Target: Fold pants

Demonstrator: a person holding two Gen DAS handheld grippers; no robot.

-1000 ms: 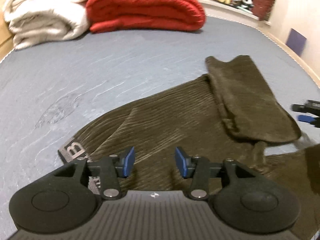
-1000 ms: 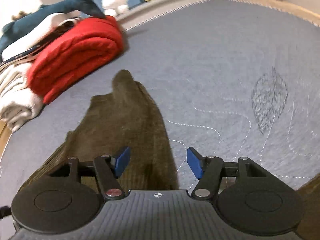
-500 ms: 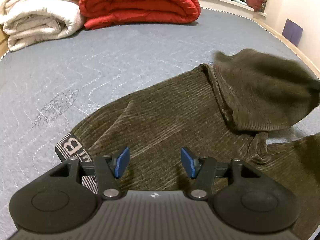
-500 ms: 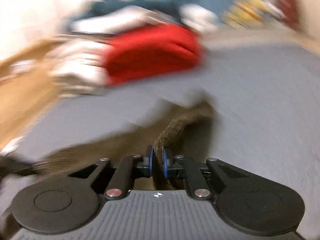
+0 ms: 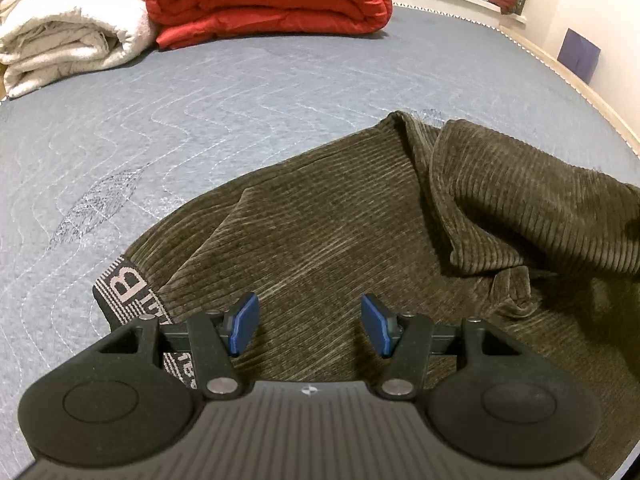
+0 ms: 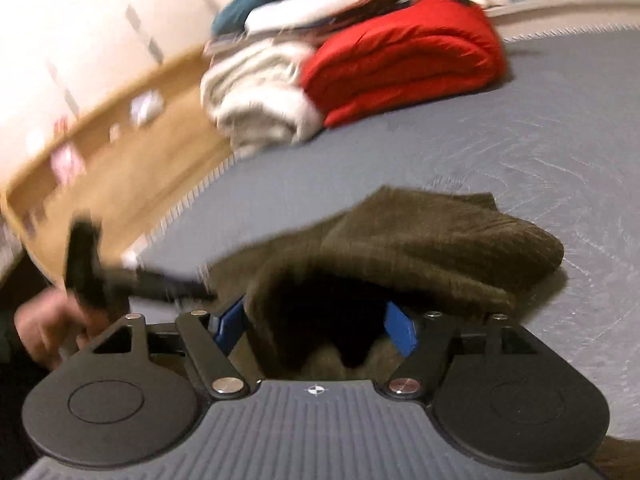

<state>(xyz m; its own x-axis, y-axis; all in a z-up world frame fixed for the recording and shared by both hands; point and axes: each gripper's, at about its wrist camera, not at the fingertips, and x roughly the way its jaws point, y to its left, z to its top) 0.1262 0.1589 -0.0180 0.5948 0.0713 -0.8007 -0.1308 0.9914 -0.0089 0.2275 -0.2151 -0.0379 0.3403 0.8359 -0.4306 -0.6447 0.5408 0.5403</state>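
Pants [image 5: 328, 248] of dark olive corduroy lie spread across the near half of a grey quilted bed [image 5: 240, 92], only partly folded: one leg end [image 5: 532, 204] has been doubled back over the right side in a loose, rumpled heap, while the patterned waistband [image 5: 120, 292] sticks out flat at the near left. Judging by that untidy overlap, a first fold is laid and needs squaring, with at least one more fold across the body left to do. Far across the bed sit a red duvet [image 5: 268, 0] and a white blanket [image 5: 68, 28], clear of the work. The left tool [image 5: 308, 330] hovers over the cloth near the waistband, fingers spread and nothing between them. The right tool [image 6: 316, 330] is opening, the bunched leg end between its blue pads, apparently no longer pinched.
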